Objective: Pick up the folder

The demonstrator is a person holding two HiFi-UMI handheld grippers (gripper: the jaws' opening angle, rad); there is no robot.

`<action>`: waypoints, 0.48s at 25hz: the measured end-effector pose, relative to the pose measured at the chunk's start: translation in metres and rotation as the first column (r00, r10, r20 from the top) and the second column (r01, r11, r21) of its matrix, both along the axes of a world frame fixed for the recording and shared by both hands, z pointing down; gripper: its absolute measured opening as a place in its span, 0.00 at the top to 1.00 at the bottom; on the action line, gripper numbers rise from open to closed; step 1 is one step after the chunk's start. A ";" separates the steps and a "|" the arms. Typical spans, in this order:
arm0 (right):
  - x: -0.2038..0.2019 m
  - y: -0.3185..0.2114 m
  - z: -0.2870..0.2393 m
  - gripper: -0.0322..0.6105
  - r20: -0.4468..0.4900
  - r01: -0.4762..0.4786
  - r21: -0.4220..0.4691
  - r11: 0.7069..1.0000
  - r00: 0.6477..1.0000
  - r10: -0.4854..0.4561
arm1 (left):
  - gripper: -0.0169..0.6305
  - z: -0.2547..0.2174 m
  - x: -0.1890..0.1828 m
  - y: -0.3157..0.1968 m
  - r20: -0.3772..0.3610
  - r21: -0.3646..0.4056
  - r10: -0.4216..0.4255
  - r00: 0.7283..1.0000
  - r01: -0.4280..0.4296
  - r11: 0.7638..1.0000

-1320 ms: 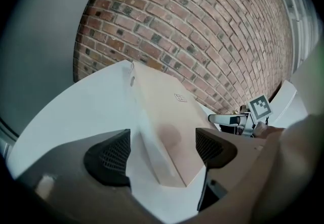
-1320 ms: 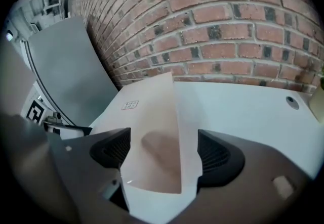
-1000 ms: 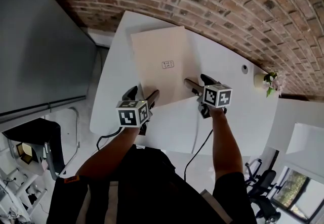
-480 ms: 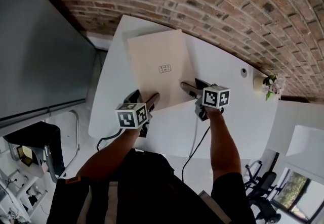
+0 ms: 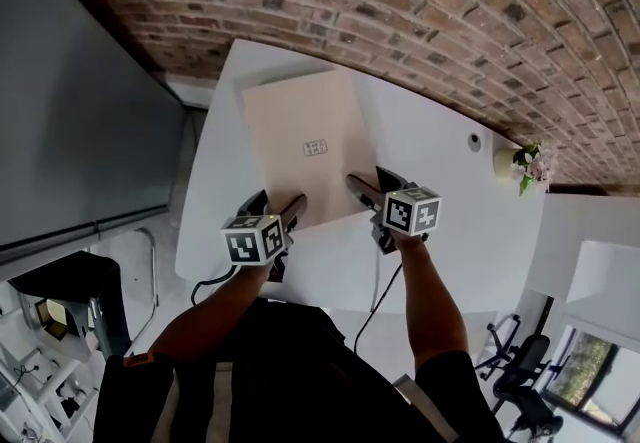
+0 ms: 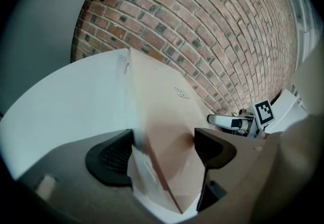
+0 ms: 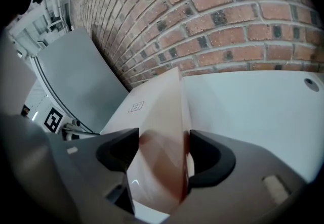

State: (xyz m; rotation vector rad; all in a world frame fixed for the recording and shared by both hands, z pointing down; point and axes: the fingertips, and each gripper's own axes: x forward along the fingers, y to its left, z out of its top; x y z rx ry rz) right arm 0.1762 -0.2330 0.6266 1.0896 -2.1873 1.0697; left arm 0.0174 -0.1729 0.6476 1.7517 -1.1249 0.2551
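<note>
Near edge of folder (image 5: 305, 146) sits between both sets of jaws.
Jaws of left gripper (image 5: 278, 203) wide and loose; right gripper (image 5: 368, 179) jaws just closing, not yet clamped. Folder lies on white desk (image 5: 450, 221) by brick wall (image 5: 400, 1).

Both grippers angled forward and down, side by side

The left gripper (image 5: 277, 203) has its jaws wide apart astride the folder's (image 5: 305, 146) near corner; the right gripper's (image 5: 370, 179) jaws have just been closing, the folder's edge between them, not yet pinched. The left forearm (image 5: 215, 301) and right forearm (image 5: 425, 296) stretch forward
</note>
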 end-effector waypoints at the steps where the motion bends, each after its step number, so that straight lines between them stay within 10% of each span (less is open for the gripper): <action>1: -0.002 0.004 -0.005 0.47 -0.009 -0.002 0.014 1.000 1.000 0.002 | 0.38 0.000 -0.002 0.005 -0.005 -0.006 0.005 1.000 -0.005 1.000; 12: -0.030 0.054 -0.063 0.47 -0.007 -0.142 0.165 0.976 0.989 0.145 | 0.37 -0.049 -0.034 0.022 0.006 0.122 0.160 0.987 -0.160 0.980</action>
